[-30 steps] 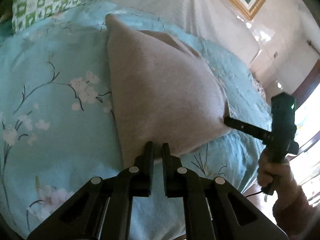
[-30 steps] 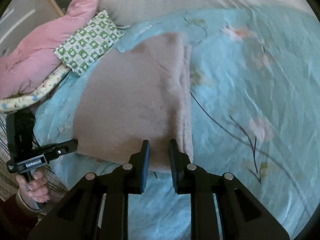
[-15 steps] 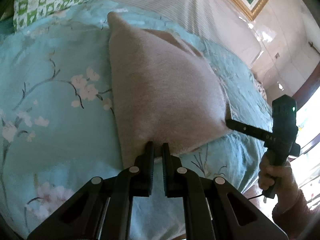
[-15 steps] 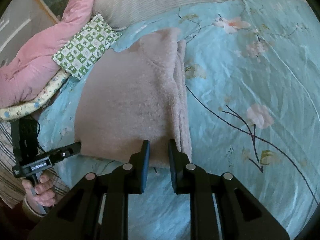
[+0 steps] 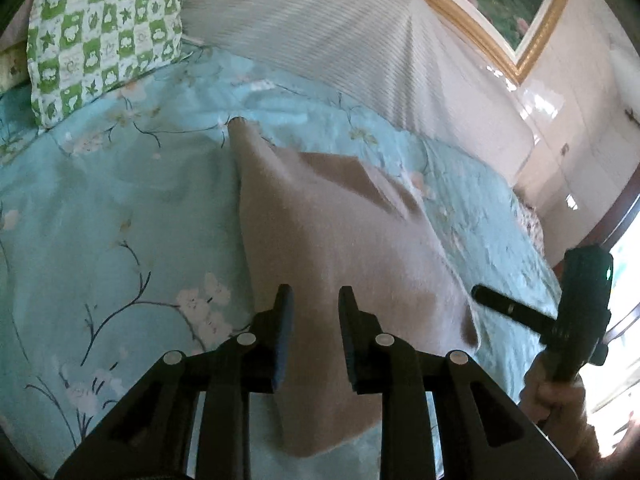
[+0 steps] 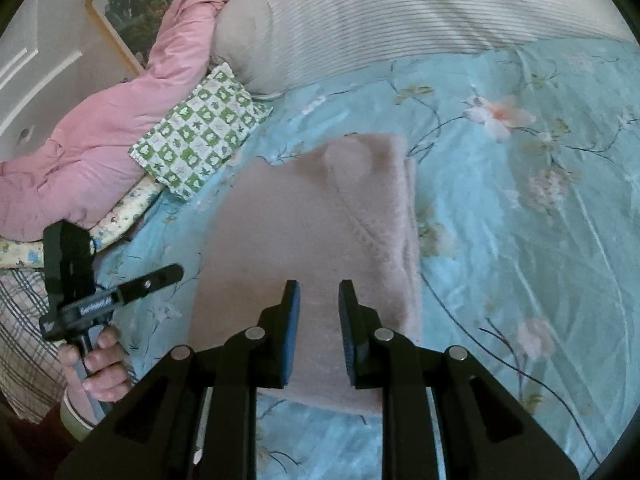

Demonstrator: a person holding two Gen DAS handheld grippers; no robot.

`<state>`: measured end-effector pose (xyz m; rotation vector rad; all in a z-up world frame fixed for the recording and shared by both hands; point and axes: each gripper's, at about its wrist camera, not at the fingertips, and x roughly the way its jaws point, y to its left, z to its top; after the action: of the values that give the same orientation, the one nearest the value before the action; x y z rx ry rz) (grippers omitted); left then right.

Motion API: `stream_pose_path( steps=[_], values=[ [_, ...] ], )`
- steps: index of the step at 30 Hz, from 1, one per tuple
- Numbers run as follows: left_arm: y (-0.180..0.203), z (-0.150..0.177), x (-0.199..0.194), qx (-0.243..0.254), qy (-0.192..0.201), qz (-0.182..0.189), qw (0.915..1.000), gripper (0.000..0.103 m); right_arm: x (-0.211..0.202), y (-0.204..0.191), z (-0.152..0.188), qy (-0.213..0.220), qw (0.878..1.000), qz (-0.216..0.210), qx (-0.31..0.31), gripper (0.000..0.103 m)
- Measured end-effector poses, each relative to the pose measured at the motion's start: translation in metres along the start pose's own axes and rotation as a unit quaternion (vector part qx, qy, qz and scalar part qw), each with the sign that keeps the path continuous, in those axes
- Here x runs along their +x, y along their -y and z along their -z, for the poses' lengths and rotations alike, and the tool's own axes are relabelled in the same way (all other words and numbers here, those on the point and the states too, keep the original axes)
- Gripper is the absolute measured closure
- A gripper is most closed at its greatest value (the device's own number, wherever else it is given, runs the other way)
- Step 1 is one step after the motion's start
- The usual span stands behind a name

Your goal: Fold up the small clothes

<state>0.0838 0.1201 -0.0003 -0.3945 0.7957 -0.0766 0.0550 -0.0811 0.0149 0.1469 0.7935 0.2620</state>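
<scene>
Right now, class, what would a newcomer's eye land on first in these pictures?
First, the folded beige garment lying mid-bed on the blue flowered bedspread. Next, the open black right claw above its near edge. Then the green checked pillow and pink quilt at the bed's head.

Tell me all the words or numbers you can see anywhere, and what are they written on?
Only one thing carries writing:
Left gripper: a small pale label on its black body beside the handle, too blurred to read.
Right gripper: no readable marking; only a green light on its body.
Beige garment, checked pillow, floral bedspread, framed painting: patterns and pictures only, no words or numbers.
</scene>
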Motion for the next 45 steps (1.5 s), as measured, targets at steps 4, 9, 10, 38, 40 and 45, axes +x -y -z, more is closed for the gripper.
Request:
stream_pose_path(
  steps=[4, 9, 10, 38, 40, 45],
  values=[
    [0.012, 0.009, 0.002, 0.025, 0.011, -0.024, 0.9994, 0.071, 0.004, 0.001, 0.01, -0.01, 1.0, -0.011, 0.002, 0.082],
    [0.014, -0.014, 0.016, 0.044, 0.024, -0.042, 0.9979, 0.07, 0.016, 0.012, 0.002, -0.016, 1.0, -0.002, 0.016, 0.082],
    [0.012, -0.023, 0.02, 0.044, 0.027, -0.044, 0.9977, 0.067, 0.017, 0.013, -0.002, -0.014, 1.0, -0.002, 0.017, 0.082],
    [-0.083, -0.146, 0.173, -0.033, -0.019, -0.092, 0.9951, 0.095, 0.049, 0.028, -0.025, -0.002, 0.999, -0.027, 0.043, 0.082],
    [-0.082, -0.149, 0.165, -0.034, -0.014, -0.113, 0.9929, 0.091, 0.042, 0.026, -0.024, -0.001, 0.999, -0.024, 0.042, 0.082],
    [-0.069, -0.137, 0.119, -0.044, 0.007, -0.107, 0.9933, 0.09, 0.022, 0.013, -0.015, 0.006, 0.999, -0.028, 0.031, 0.08]
  ],
)
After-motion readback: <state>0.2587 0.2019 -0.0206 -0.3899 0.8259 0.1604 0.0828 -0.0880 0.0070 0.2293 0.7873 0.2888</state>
